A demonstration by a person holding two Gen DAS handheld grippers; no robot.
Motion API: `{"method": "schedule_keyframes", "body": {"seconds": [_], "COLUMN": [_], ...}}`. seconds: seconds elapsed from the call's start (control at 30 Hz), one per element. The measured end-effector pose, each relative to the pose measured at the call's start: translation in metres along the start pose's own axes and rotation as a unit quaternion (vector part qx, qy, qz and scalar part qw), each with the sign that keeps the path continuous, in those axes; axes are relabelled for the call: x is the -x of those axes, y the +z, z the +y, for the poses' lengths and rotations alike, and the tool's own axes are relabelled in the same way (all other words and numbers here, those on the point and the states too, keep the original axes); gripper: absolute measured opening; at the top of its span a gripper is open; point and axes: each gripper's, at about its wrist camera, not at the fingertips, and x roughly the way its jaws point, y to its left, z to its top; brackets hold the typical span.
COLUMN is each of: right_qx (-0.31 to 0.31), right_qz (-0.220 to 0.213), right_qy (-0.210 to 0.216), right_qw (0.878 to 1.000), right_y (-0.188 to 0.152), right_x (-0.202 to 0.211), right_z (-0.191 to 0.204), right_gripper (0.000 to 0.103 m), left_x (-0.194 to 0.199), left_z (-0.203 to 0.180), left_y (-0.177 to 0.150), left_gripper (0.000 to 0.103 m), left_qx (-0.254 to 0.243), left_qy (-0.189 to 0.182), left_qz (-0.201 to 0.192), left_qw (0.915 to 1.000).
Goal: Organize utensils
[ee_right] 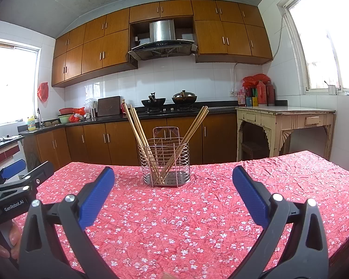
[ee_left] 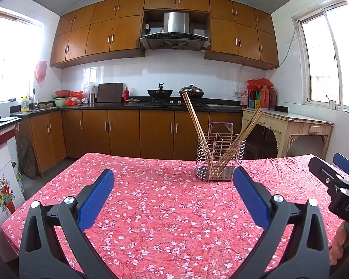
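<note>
A wire utensil holder (ee_left: 219,160) (ee_right: 165,162) stands on the far part of a table with a red flowered cloth (ee_left: 162,209) (ee_right: 186,214). Several wooden chopsticks (ee_left: 194,121) (ee_right: 135,125) lean out of it, some to the left and some (ee_left: 249,125) (ee_right: 195,123) to the right. My left gripper (ee_left: 173,176) is open above the cloth, short of the holder and left of it, with nothing between its blue pads. My right gripper (ee_right: 173,174) is open too, pointing at the holder from the near side. Each view catches the other gripper at its edge.
A person's hand (ee_right: 9,239) shows at the lower left of the right wrist view. Beyond the table lie kitchen cabinets and a counter with two woks (ee_left: 160,91). A cream side table (ee_left: 290,125) with bottles stands at the right wall.
</note>
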Motion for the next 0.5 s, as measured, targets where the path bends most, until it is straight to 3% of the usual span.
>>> {"method": "schedule_keyframes", "body": {"seconds": [0.5], "right_qx": [-0.001], "right_qz": [0.0], "right_qy": [0.0], "right_qw": [1.0], "right_y": [-0.0001], "right_x": [-0.0007], "right_z": [-0.001], "right_gripper": [0.099], "left_x": [0.0003], "left_z": [0.0026], "left_y": [0.0008], "left_gripper": [0.101], "left_qx": [0.011], "left_qy": [-0.004], "left_qz": [-0.001], "left_qw": [0.9999]}}
